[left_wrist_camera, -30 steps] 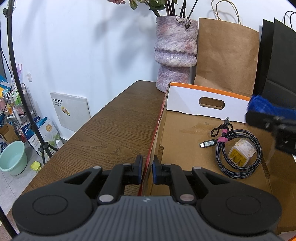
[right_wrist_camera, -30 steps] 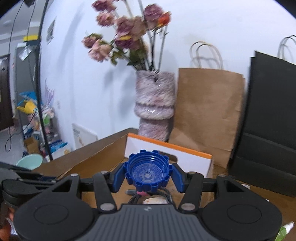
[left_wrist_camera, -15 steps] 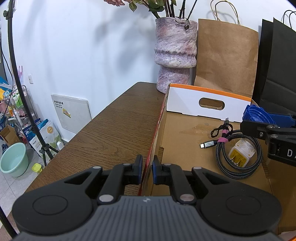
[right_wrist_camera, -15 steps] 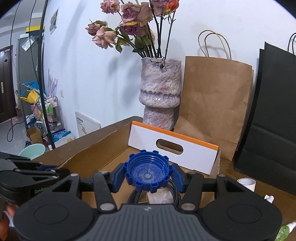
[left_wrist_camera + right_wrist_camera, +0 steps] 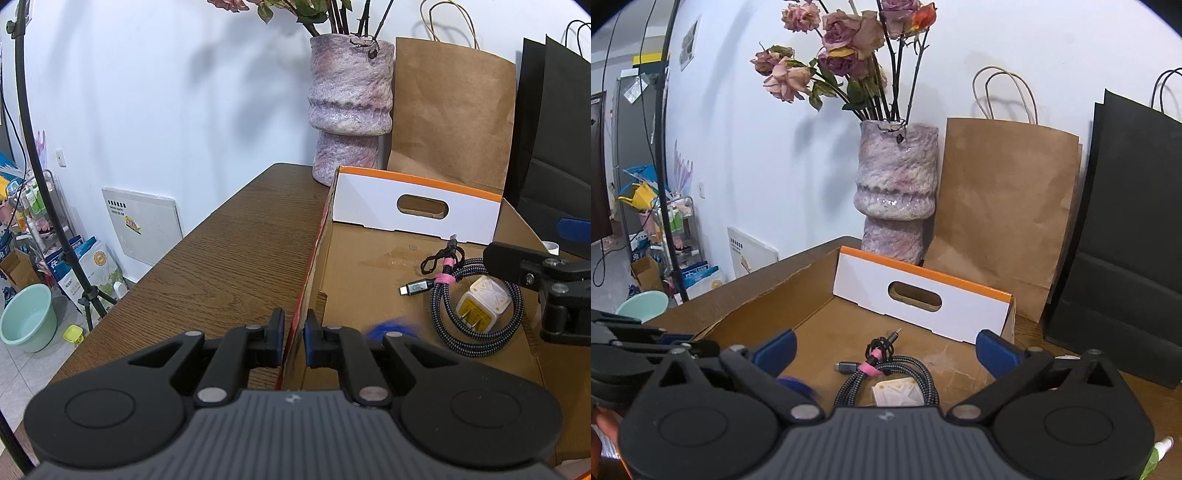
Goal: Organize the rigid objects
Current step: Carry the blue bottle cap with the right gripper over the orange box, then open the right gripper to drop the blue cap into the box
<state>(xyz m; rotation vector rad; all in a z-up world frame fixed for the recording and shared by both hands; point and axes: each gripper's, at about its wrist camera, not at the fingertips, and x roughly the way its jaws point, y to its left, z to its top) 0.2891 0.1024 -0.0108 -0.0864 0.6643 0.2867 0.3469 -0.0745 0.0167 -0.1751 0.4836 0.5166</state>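
Note:
An open cardboard box [image 5: 369,266] lies on the wooden table [image 5: 229,266]. My left gripper [image 5: 294,332] is shut on the box's left wall [image 5: 314,258]. Over the box, my right gripper [image 5: 884,350] has its jaws opening wide, with nothing between them. The blue bottle cap [image 5: 798,386] is a blur low in the box near its left wall, also blurred as the cap [image 5: 388,326] in the left wrist view. A coiled braided cable [image 5: 886,369] and a white charger plug [image 5: 897,393] lie on the box floor. One of the right gripper's fingers [image 5: 517,260] shows at the right.
Behind the box stand a mottled pink vase [image 5: 897,192] with dried roses, a brown paper bag [image 5: 1008,214] and a black paper bag [image 5: 1130,240]. A small green spray bottle [image 5: 1160,448] lies on the table at the right. The table's edge drops off at the left.
My right gripper has let go of the blue cap, which has dropped from between the jaws into the box. The left gripper has kept its hold on the wall.

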